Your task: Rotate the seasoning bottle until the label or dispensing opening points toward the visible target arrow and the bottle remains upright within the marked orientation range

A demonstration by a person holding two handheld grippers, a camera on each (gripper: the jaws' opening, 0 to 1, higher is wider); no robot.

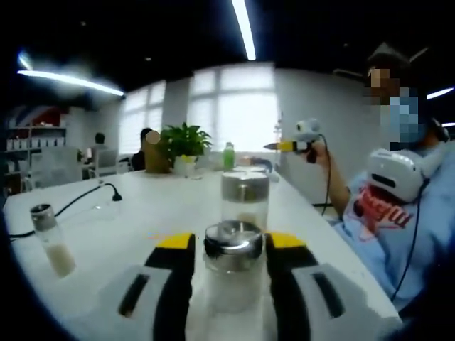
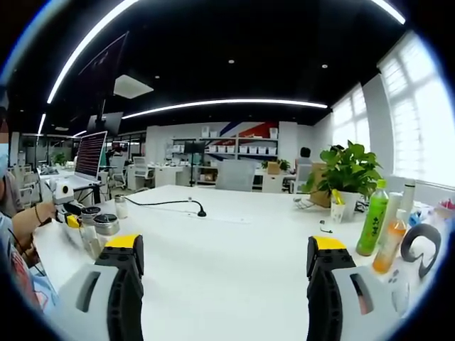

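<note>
Left gripper: yellow-tipped jaws rise on either side of the seasoning bottle; whether the pads actually press the glass cannot be told from the left gripper view.
Seasoning bottle: upright on the white table, between the left jaws; clear glass body, shiny metal cap facing the camera; label and dispensing opening not legible.
Second bottle: stands just behind the first, same cap type, pale contents at the bottom.
Third bottle: near the left edge of the left gripper view, well apart from the other two, tilted by the lens, part-filled with pale powder.
Left gripper view, further items: black cable across the table; potted plant and green drink bottle at the far end; seated person at right, holding a yellow-nosed device.
Right gripper: jaws spread wide, bare table between them, nothing held.
Right gripper view, bottle cluster: far left, small, with a yellow-tipped gripper beside it and a hand behind.
Right gripper view, further items: green bottle and orange bottle at right, potted plant behind, shelving on the far wall, monitor at left.
</note>
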